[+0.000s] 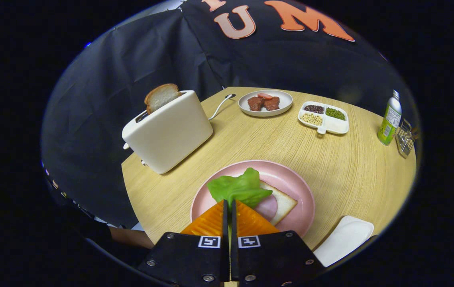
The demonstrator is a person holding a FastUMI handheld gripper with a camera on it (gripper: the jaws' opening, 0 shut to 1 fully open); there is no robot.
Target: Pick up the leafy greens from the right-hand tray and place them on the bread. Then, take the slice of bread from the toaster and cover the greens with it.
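The jaws are clamped on the soft green leafy greens (238, 188) above the ham-topped bread slice (280, 203) on the round pink plate (302, 187); releasing off-centre could drop them onto bare plate.

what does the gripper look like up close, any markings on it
The gripper has two wedge-shaped fingers with ribbed faces that taper to a point. Each is bolted to a flat black block with visible screw heads. Each block carries a small square black-and-white tag near the inner edge. No cables are in view.
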